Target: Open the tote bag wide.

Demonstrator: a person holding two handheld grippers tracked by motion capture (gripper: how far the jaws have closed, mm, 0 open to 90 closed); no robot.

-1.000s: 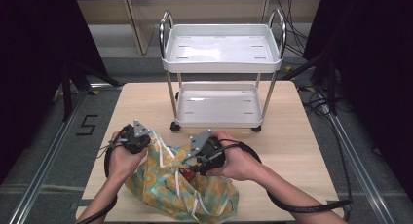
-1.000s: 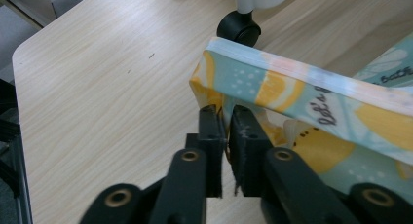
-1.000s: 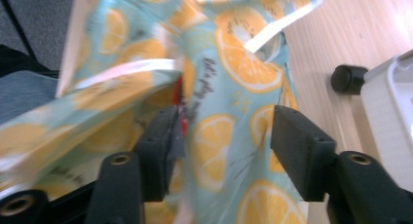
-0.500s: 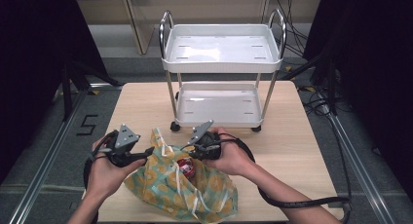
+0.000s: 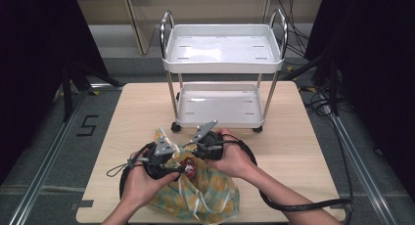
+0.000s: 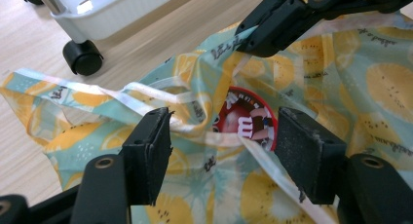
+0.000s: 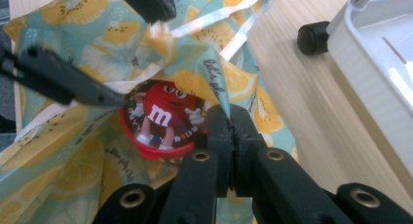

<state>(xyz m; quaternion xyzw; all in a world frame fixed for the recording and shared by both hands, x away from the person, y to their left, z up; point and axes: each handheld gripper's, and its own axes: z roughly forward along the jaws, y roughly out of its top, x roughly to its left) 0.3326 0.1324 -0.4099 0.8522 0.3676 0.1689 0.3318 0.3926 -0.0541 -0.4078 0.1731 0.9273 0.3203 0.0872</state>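
Observation:
A lemon-print plastic bag (image 5: 210, 195) lies on the wooden table (image 5: 303, 146), close to the front edge. A round red M&M's tin (image 5: 188, 167) sits in its open mouth. My right gripper (image 7: 229, 131) is shut on the bag's rim, holding the fabric up just beside the tin (image 7: 160, 119). My left gripper (image 6: 224, 156) faces the mouth from the other side. Its jaws have just been opening and stand wide. A bag strap and the tin (image 6: 251, 121) lie between and beyond them, untouched. In the high view both grippers, left (image 5: 178, 167) and right (image 5: 195, 154), meet over the bag.
A white two-shelf trolley (image 5: 222, 66) on black castors (image 6: 83, 56) stands on the table just behind the bag. Bare wood (image 5: 137, 107) lies to the left and right of it. A thick black cable (image 5: 293, 203) trails from the right gripper across the front right.
The left gripper let go of the bag, swung out to the left and came back to the bag's mouth with open jaws. The right gripper shut on the rim, and the red tin now shows.

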